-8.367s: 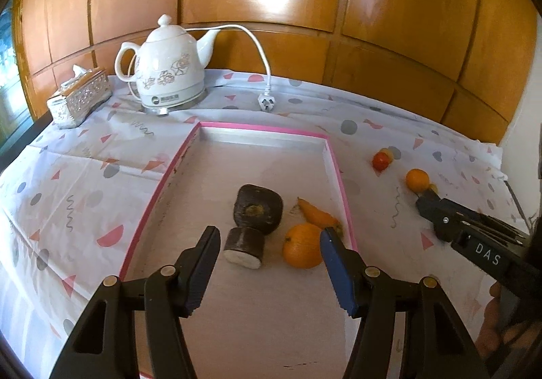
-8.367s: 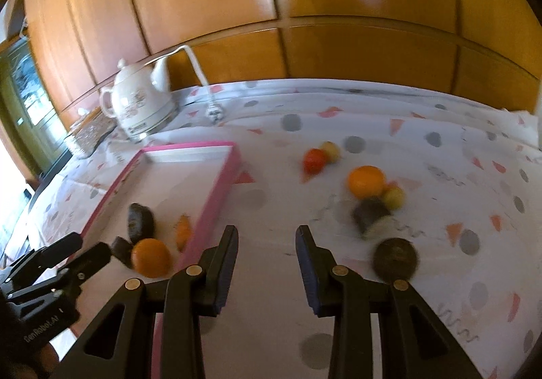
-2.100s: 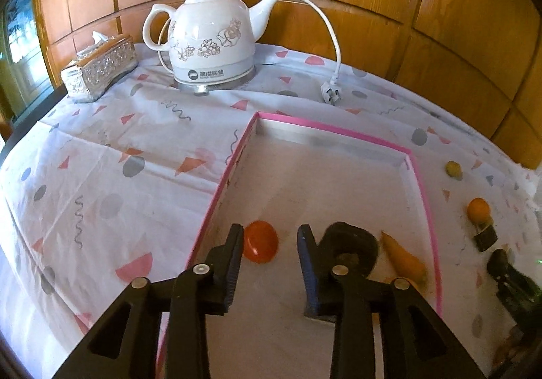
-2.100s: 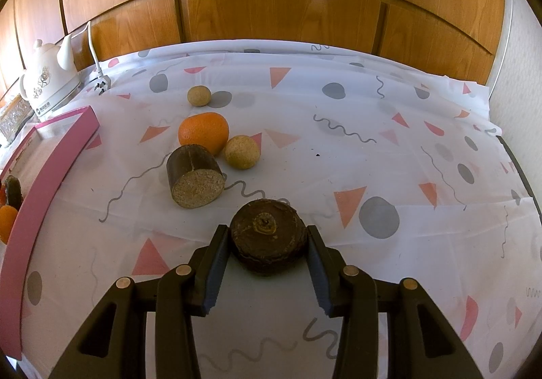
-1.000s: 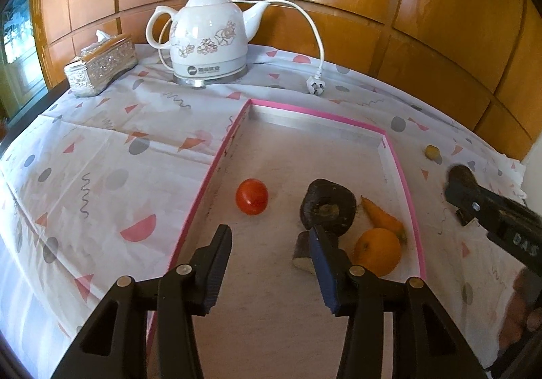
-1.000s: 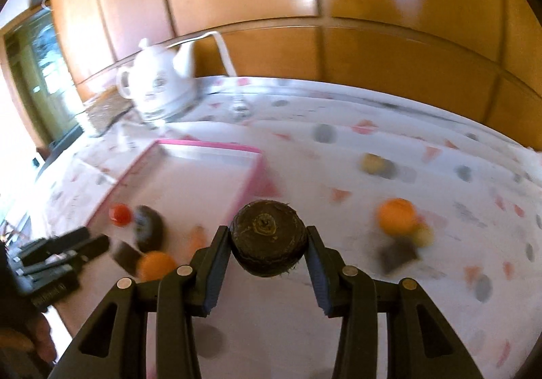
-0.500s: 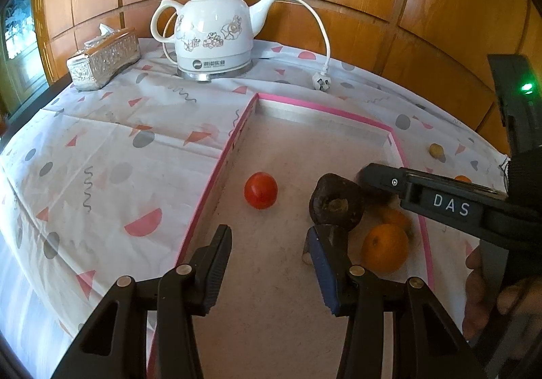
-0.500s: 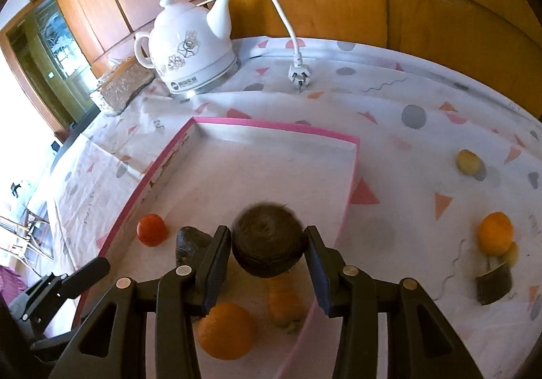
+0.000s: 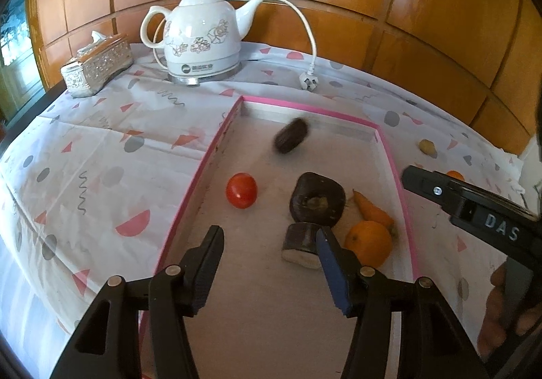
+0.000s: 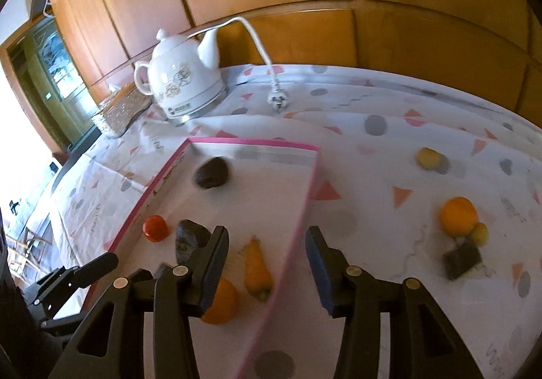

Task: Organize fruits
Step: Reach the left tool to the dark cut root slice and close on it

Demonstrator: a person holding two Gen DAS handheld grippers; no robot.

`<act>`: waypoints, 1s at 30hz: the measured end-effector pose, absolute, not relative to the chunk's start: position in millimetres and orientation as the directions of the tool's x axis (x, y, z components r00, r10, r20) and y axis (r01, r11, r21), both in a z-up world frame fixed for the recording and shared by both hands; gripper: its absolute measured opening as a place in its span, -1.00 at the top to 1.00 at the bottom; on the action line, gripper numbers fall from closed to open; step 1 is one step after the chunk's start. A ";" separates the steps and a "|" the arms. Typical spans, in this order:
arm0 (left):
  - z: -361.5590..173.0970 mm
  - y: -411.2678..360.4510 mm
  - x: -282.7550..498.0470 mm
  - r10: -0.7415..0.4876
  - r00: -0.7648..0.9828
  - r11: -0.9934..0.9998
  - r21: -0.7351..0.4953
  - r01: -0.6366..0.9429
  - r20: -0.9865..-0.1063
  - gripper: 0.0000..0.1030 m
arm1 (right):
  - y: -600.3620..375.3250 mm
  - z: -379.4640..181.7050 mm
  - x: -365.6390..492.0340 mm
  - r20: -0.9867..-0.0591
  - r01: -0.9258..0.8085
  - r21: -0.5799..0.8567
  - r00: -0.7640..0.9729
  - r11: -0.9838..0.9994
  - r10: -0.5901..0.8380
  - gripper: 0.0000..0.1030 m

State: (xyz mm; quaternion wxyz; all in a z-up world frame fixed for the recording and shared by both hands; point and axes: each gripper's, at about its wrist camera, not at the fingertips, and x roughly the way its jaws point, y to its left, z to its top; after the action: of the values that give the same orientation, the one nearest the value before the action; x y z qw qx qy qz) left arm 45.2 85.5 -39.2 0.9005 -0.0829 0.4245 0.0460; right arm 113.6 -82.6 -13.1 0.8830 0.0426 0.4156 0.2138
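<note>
Between placements: both grippers, left gripper (image 9: 269,245) and right gripper (image 10: 266,252), spread wide, empty. Blurred dark fruit (image 10: 211,172) inside pink-rimmed tray (image 10: 306,206). Next, probably fetching orange (image 10: 457,213) from tablecloth.

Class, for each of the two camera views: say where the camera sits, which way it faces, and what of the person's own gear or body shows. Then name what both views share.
Left wrist view: sits on the left gripper, facing along the pink-rimmed tray toward the kettle; its open fingers show, also the right gripper and a hand.
Right wrist view: sits on the right gripper, over the tray's right rim, facing the kettle; its open fingers and the left gripper show.
Shared: tray, kettle, tomato, blurred dark round fruit.
</note>
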 end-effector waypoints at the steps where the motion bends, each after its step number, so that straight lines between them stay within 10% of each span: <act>1: -38.7 83.8 45.3 0.011 0.636 0.983 -0.108 -0.148 -0.771 -0.12 | -87.7 -13.2 111.2 -0.714 -0.333 0.253 0.570 0.908 0.408 0.07; 30: -32.8 -0.7 57.9 -0.105 0.624 0.994 -0.072 0.077 -0.774 -0.12 | -251.3 -56.8 86.9 -0.765 0.050 0.241 0.625 0.969 0.158 0.07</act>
State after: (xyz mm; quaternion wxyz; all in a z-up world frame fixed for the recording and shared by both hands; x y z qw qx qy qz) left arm 57.9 -0.7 -32.8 0.9011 -0.0160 0.4304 -0.0506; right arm 86.9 -251.3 -56.8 0.8932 0.1205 0.4321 0.0301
